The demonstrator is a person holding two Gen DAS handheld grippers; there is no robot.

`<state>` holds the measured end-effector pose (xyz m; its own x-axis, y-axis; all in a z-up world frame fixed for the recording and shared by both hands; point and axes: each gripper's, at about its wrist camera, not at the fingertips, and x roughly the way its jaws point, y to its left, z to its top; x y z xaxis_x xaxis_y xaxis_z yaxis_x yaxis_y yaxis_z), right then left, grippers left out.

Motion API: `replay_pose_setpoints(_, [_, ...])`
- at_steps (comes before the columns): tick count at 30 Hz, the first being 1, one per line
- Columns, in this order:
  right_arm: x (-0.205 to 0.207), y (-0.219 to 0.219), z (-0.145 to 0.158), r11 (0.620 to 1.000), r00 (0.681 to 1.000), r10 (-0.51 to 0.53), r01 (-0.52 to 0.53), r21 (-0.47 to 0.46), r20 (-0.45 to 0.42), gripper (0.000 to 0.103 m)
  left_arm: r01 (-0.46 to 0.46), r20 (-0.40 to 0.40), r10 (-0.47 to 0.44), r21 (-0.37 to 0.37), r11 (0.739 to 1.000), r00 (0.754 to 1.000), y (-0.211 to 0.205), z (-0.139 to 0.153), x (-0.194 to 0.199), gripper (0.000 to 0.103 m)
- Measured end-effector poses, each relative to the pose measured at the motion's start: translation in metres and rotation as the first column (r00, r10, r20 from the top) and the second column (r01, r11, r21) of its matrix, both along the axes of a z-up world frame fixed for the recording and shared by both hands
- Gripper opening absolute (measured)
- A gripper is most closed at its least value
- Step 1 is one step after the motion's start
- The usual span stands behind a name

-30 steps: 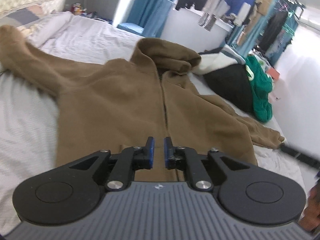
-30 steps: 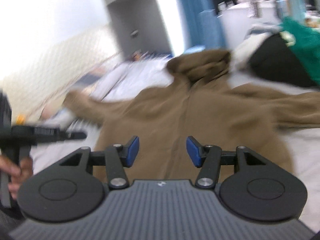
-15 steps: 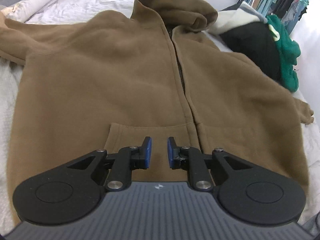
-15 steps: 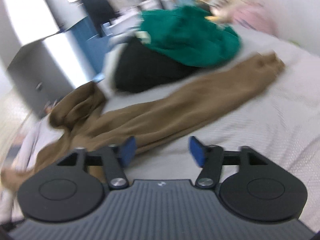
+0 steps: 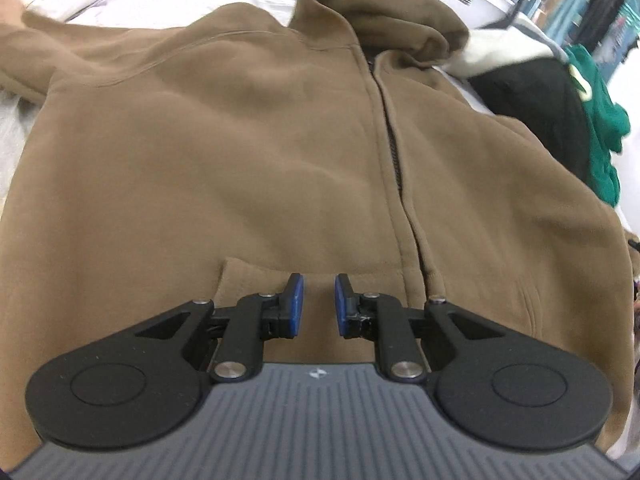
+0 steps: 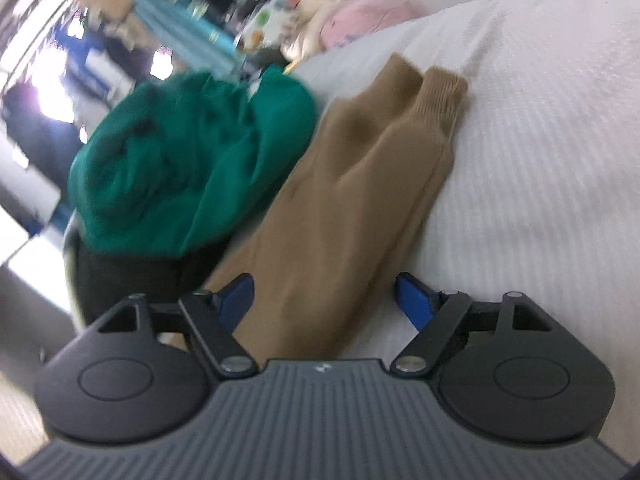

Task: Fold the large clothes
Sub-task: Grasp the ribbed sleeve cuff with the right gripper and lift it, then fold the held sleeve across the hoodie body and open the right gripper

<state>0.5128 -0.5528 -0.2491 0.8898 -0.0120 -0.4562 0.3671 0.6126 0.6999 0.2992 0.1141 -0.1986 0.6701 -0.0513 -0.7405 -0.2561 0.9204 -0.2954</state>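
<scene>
**Brown hoodie spread flat on a white bed, seen from both tongs**

The brown hoodie [image 5: 248, 160] is a thick, matte fleece garment lying front side up and filling most of the left wrist view. Its zipper [image 5: 394, 152] runs as a dark toothed line from the collar toward the lower centre of the frame, and the soft hood [image 5: 384, 12] slumps in rounded folds at the top. A kangaroo pocket [image 5: 256, 280] with a stitched edge sits just above the left tongs [image 5: 317, 304], whose blue pads stand a narrow gap apart with only cloth behind them and nothing clamped between.

In the right wrist view, one sleeve [image 6: 344, 200] stretches diagonally from the lower centre to the upper right, ending in a ribbed cuff [image 6: 436, 92]. It rests on the bed's white bedcover [image 6: 540, 160], which has a fine ridged weave. The right tongs [image 6: 324, 300] are spread wide, with the sleeve lying in the gap between the blue pads and neither pad pressing on it. To the left of the sleeve lies a crumpled green garment [image 6: 188, 164] on top of a black one [image 6: 132, 276]. The background is blurred.
</scene>
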Motion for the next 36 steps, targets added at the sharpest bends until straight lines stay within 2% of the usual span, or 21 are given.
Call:
replay_pose_setpoints(4, [0.03, -0.022, -0.003, 0.999, 0.998, -0.036, 0.036, 0.001, 0.053, 0.082, -0.041, 0.009, 0.041, 0.012, 0.999, 0.999, 0.003, -0.001, 0.004, 0.02])
replay_pose_setpoints(6, [0.045, -0.031, -0.003, 0.999, 0.996, -0.045, 0.047, -0.017, 0.073, 0.078, -0.055, 0.01, 0.055, 0.01, 0.998, 0.998, 0.005, -0.002, 0.007, 0.02])
replay_pose_setpoints(8, [0.054, -0.037, -0.001, 0.997, 0.995, -0.062, 0.065, -0.034, 0.073, 0.065, -0.067, 0.008, 0.067, 0.004, 0.998, 0.998, 0.007, -0.002, 0.01, 0.02])
replay_pose_setpoints(10, [0.063, -0.044, 0.004, 0.996, 0.997, -0.072, 0.074, -0.056, 0.038, 0.036, -0.073, 0.007, 0.073, 0.023, 0.997, 0.997, 0.007, -0.001, 0.012, 0.02])
replay_pose_setpoints(11, [0.066, -0.045, 0.007, 0.995, 0.998, -0.065, 0.066, -0.078, 0.021, 0.031, -0.074, 0.005, 0.074, 0.033, 0.997, 0.997, 0.008, -0.002, 0.013, 0.02])
replay_pose_setpoints(13, [0.07, -0.039, 0.018, 0.982, 0.999, -0.042, 0.043, -0.183, 0.009, 0.022, -0.075, 0.002, 0.075, 0.035, 0.997, 0.997, 0.009, -0.002, 0.013, 0.02])
replay_pose_setpoints(15, [0.07, -0.039, 0.028, 0.969, 0.999, -0.035, 0.04, -0.245, 0.024, 0.021, -0.076, 0.0, 0.076, 0.039, 0.996, 0.997, 0.009, -0.002, 0.014, 0.02])
replay_pose_setpoints(20, [0.072, -0.07, 0.059, 0.917, 0.989, -0.15, 0.143, -0.372, 0.01, 0.018, -0.065, 0.004, 0.065, 0.049, 0.997, 0.998, 0.009, -0.002, 0.011, 0.02])
replay_pose_setpoints(23, [0.08, -0.075, 0.078, 0.865, 0.991, -0.135, 0.115, -0.488, -0.004, 0.018, -0.061, 0.001, 0.061, 0.047, 0.997, 0.998, 0.011, -0.001, 0.011, 0.02])
replay_pose_setpoints(24, [0.085, -0.074, 0.084, 0.858, 0.992, -0.123, 0.104, -0.503, -0.005, 0.018, -0.06, -0.002, 0.061, 0.045, 0.997, 0.998, 0.012, 0.0, 0.011, 0.02])
replay_pose_setpoints(31, [0.092, -0.055, 0.117, 0.88, 0.993, -0.099, 0.117, -0.461, 0.062, 0.018, -0.04, -0.023, 0.041, 0.033, 0.999, 0.999, 0.017, 0.01, 0.013, 0.02])
replay_pose_setpoints(36, [0.081, -0.016, 0.167, 0.861, 0.995, 0.0, 0.05, -0.506, 0.097, 0.017, 0.007, -0.001, -0.007, 0.023, 1.0, 1.0, 0.017, 0.021, 0.002, 0.022])
